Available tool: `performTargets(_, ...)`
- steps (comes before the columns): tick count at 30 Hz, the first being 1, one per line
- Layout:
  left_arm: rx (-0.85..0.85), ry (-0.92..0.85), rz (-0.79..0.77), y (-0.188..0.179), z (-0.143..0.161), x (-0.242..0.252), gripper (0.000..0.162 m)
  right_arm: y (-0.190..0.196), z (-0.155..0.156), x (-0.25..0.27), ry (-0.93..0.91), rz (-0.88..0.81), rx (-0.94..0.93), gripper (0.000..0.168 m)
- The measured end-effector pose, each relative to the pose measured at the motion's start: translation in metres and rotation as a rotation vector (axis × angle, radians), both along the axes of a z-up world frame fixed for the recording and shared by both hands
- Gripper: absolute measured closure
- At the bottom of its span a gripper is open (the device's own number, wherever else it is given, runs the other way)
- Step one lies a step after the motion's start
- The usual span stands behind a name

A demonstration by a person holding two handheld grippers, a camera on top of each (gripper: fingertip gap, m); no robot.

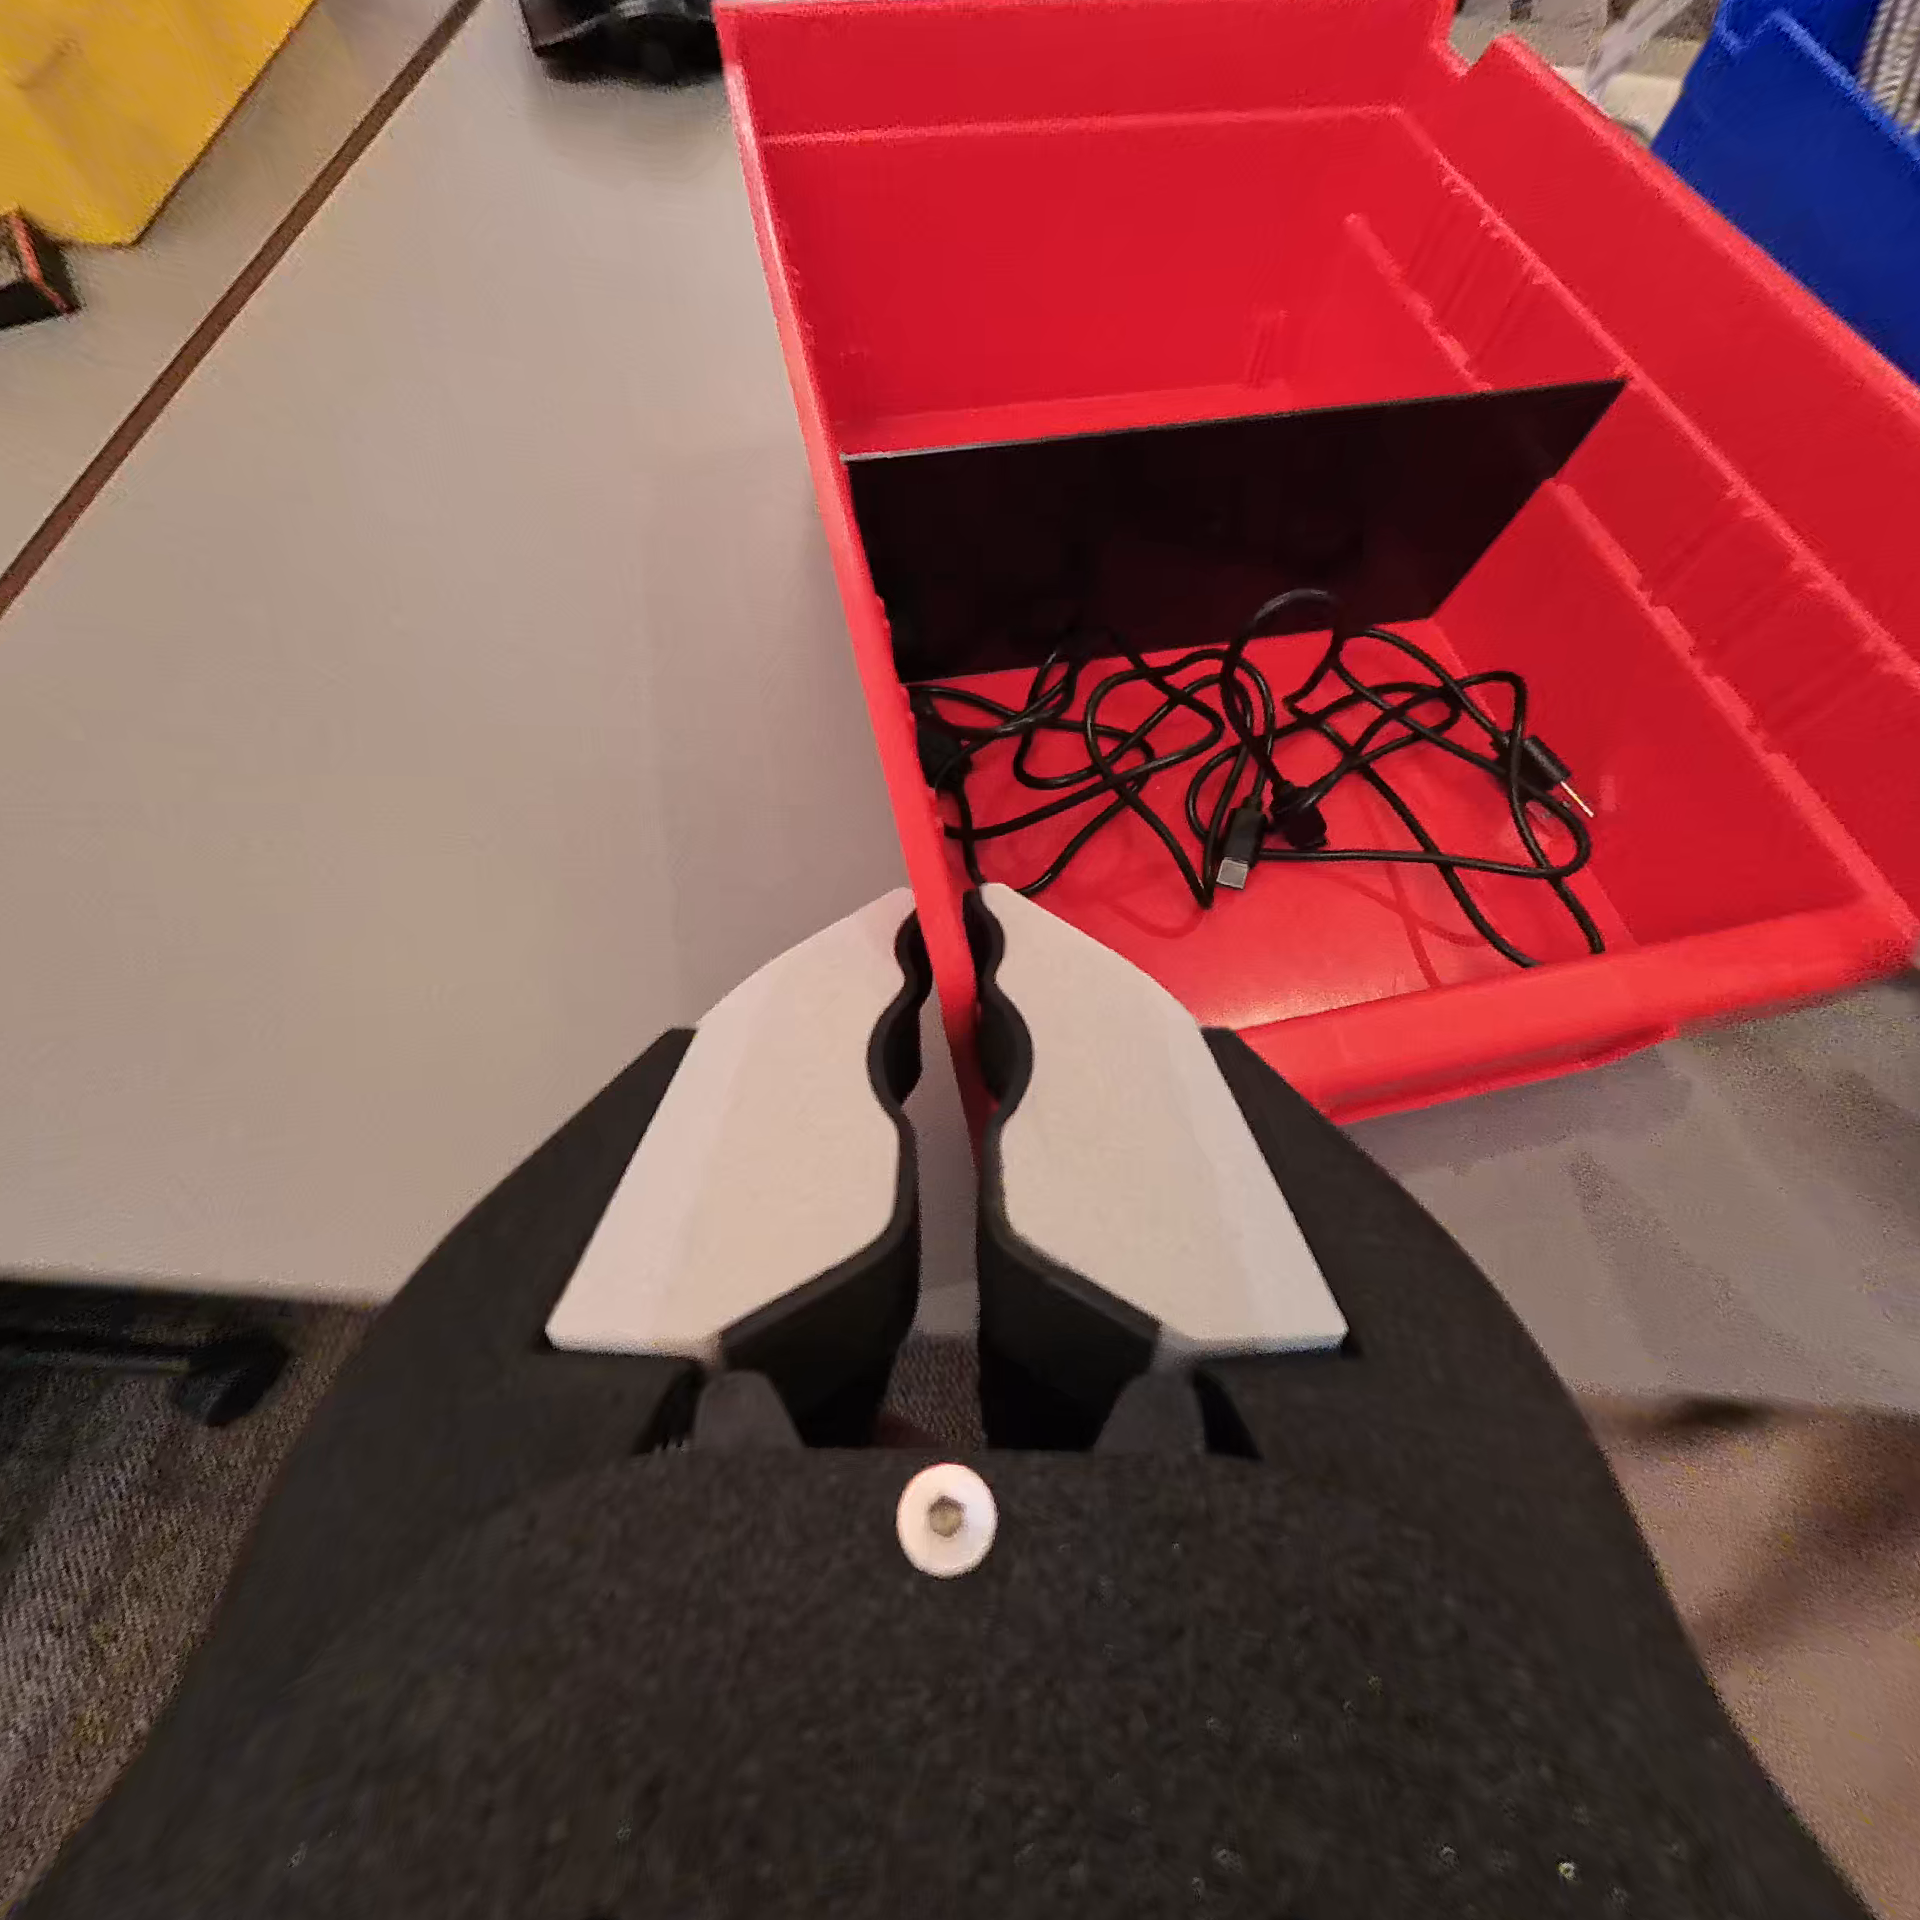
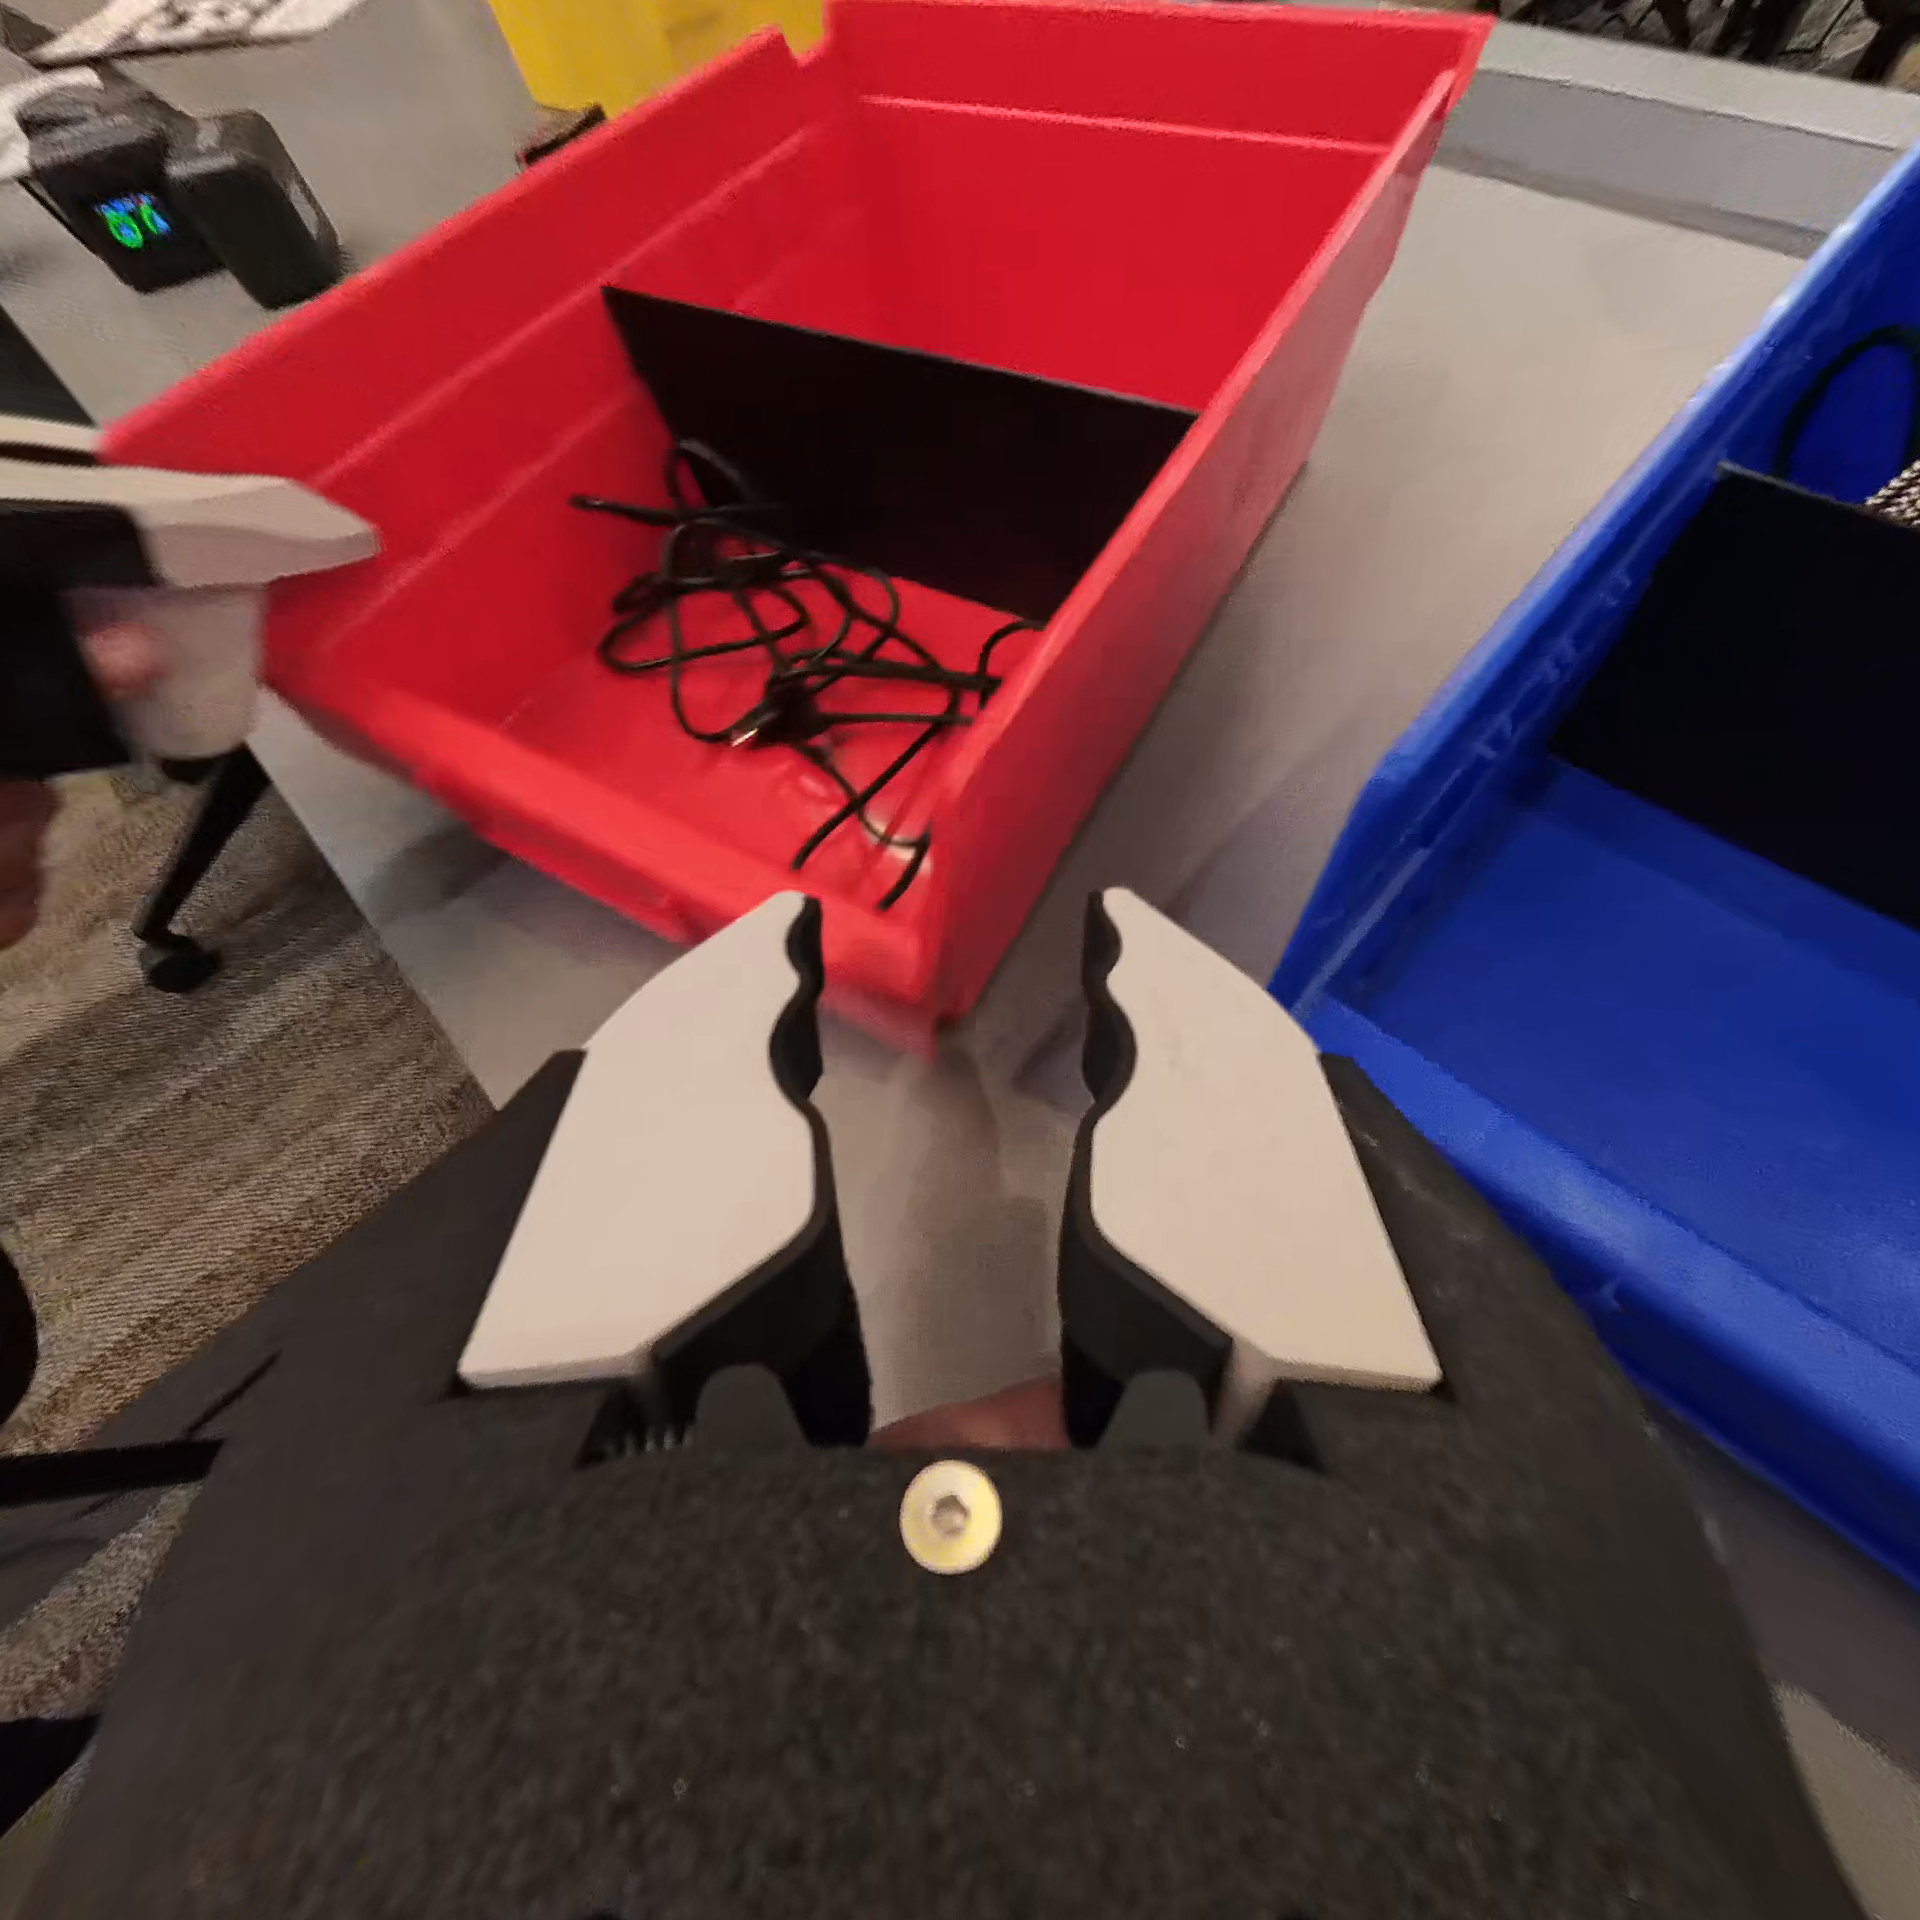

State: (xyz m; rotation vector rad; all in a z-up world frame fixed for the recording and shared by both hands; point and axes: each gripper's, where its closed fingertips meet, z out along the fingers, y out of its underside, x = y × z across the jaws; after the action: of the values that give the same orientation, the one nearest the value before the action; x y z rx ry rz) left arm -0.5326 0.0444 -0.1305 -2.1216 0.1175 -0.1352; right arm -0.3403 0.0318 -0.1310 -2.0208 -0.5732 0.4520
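Red bin on grey bench, black divider across middle; tangled black cables in near compartment. Left claw nearly closed around bin's near left corner wall, grip contact unclear. Right claw open, empty, just before bin's near right corner. Blue bin beside, right. Yellow bin far left.

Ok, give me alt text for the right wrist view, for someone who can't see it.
The right gripper, jaws apart and empty, hovers over a grey table near the corner of a red bin holding tangled black cables in front of a black divider. A blue bin sits to the right; the left gripper shows at the left edge.
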Motion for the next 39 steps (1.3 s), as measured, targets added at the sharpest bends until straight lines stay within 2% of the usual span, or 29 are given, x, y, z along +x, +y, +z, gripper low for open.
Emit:
performTargets(3, 0.029, -0.028, 0.037, -0.031, 0.003, 0.001, 0.157, -0.010, 0.003, -0.009, -0.005, 0.037, -0.004, 0.144)
performTargets(6, 0.122, 0.039, 0.075, -0.052, 0.022, 0.008, 0.157, -0.012, 0.025, -0.001, -0.018, -0.043, 0.118, 0.156)
performTargets(10, 0.223, 0.075, 0.081, -0.066, 0.056, 0.027, 0.157, -0.016, 0.060, 0.017, 0.026, -0.090, 0.247, 0.161)
performTargets(14, 0.363, 0.111, 0.043, -0.062, 0.107, 0.062, 0.157, -0.020, 0.111, 0.052, 0.030, -0.147, 0.392, 0.161)
performTargets(19, 0.493, 0.083, -0.116, -0.034, 0.160, 0.154, 0.156, -0.025, 0.168, 0.145, -0.002, -0.307, 0.540, 0.162)
performTargets(23, 0.486, 0.070, -0.299, -0.011, 0.171, 0.265, 0.156, -0.032, 0.184, 0.254, -0.041, -0.489, 0.560, 0.163)
performTargets(27, 0.446, 0.102, -0.476, 0.002, 0.155, 0.391, 0.155, -0.045, 0.166, 0.375, -0.034, -0.710, 0.512, 0.164)
performTargets(29, 0.412, 0.122, -0.558, 0.004, 0.135, 0.452, 0.155, -0.051, 0.142, 0.433, -0.059, -0.801, 0.462, 0.164)
performTargets(32, 0.358, 0.179, -0.651, 0.003, 0.097, 0.528, 0.154, -0.057, 0.091, 0.508, -0.042, -0.848, 0.333, 0.164)
performTargets(35, 0.256, 0.195, -0.701, -0.003, 0.049, 0.578, 0.153, -0.066, 0.044, 0.557, -0.045, -0.854, 0.195, 0.164)
performTargets(37, 0.178, 0.174, -0.707, -0.007, 0.018, 0.593, 0.153, -0.069, 0.025, 0.574, -0.065, -0.841, 0.127, 0.164)
performTargets(39, 0.161, 0.147, -0.713, -0.015, 0.003, 0.601, 0.151, -0.068, 0.010, 0.586, -0.060, -0.855, 0.091, 0.164)
